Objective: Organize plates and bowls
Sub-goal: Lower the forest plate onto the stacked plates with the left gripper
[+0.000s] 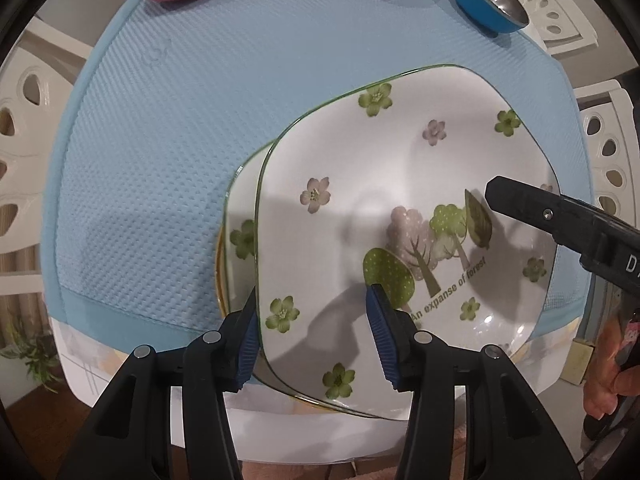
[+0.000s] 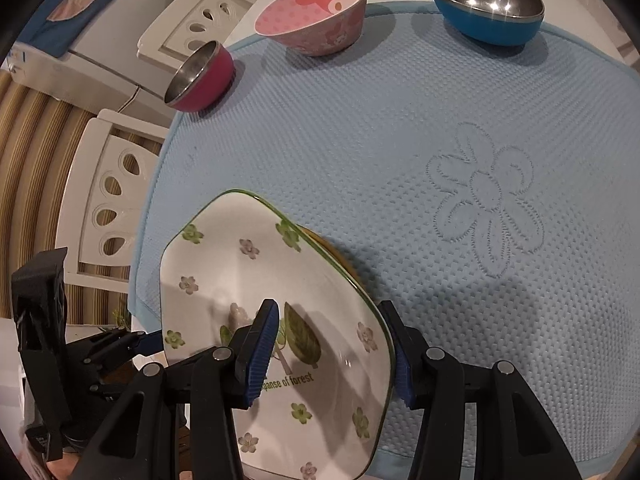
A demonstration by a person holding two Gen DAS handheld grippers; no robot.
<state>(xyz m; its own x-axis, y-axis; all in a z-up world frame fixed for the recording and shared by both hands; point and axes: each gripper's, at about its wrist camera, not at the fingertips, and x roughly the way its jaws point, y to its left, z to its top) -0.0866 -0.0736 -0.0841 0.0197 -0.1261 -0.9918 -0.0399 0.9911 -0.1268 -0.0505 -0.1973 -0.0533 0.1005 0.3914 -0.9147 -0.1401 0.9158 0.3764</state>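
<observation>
A white square plate with green flowers and trees (image 1: 400,184) lies on top of another like plate (image 1: 240,216) on the blue mat (image 1: 180,140); a yellow-rimmed plate edge shows beneath. My left gripper (image 1: 312,340) is open, its jaws astride the top plate's near left rim. My right gripper (image 2: 332,352) is open, astride the same plate's (image 2: 248,280) right rim; its finger also shows in the left wrist view (image 1: 560,216). At the mat's far side stand a magenta steel bowl (image 2: 202,78), a pink cartoon bowl (image 2: 316,12) and a blue steel bowl (image 2: 488,4).
White chairs (image 2: 108,192) stand around the round white table (image 1: 280,432). The mat has an embossed flower (image 2: 488,200). A hand (image 1: 608,384) holds the right gripper at the table's edge.
</observation>
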